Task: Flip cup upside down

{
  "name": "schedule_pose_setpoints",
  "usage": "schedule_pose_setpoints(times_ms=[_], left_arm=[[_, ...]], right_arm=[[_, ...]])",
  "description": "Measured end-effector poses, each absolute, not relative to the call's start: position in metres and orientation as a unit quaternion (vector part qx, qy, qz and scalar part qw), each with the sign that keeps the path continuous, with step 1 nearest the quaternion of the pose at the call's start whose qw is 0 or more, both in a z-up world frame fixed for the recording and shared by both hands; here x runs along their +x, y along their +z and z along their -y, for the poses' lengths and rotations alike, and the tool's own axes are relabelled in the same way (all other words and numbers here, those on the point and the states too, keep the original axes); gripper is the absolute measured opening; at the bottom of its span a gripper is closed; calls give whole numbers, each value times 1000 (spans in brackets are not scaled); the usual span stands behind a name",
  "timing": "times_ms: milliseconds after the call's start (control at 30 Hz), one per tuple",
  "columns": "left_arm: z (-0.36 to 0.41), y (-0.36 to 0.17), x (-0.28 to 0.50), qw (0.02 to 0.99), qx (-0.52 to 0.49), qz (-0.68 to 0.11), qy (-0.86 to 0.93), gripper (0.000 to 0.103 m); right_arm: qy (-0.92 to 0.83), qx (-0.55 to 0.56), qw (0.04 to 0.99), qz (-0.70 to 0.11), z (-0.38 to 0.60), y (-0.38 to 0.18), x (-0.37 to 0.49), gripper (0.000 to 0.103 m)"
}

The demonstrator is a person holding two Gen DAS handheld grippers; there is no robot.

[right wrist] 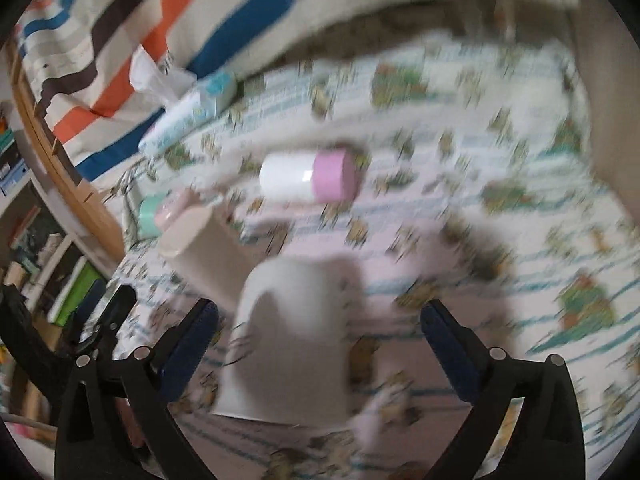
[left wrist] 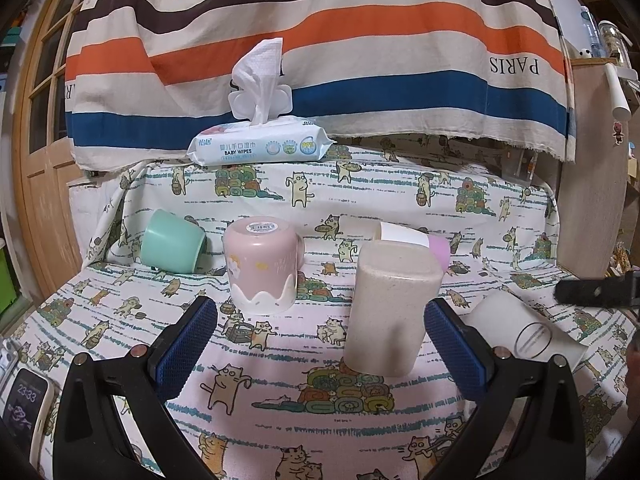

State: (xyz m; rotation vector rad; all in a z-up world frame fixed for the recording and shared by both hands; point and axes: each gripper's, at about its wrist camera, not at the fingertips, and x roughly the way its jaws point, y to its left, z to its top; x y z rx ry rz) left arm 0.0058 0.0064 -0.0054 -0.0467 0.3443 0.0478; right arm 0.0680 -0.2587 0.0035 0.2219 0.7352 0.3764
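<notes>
In the left wrist view a beige speckled cup (left wrist: pixel 390 308) stands upside down on the cat-print cloth, just inside my open left gripper (left wrist: pixel 320 320), near its right finger. A pink cup (left wrist: pixel 262 264) stands upside down behind it. A mint cup (left wrist: pixel 172 242) lies on its side at the left. A white cup (left wrist: pixel 524 330) lies at the right, near my right gripper's black tip (left wrist: pixel 596 292). In the blurred right wrist view my right gripper (right wrist: pixel 320 320) is open, with the white cup (right wrist: pixel 292 344) between its fingers, not clamped. A white-and-pink cup (right wrist: pixel 308 176) lies on its side beyond.
A baby wipes pack (left wrist: pixel 260 146) sits on a raised ledge at the back under a striped cloth (left wrist: pixel 320 40). A phone (left wrist: pixel 24 404) lies at the front left edge. A wooden door (left wrist: pixel 36 120) stands at the left, shelves at the right.
</notes>
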Motion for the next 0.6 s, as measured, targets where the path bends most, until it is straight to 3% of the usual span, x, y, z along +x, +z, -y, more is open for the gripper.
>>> schedule_pose_setpoints(times_ms=[300,600], left_arm=[[-7,-6,6,985,-21,-169,24,103],[-4,-5,3,986,-15,-167,23,103]], right_arm=[[134,24,969,-205,287,17,42,102],[94,20,986,-139,315,7,30,102]])
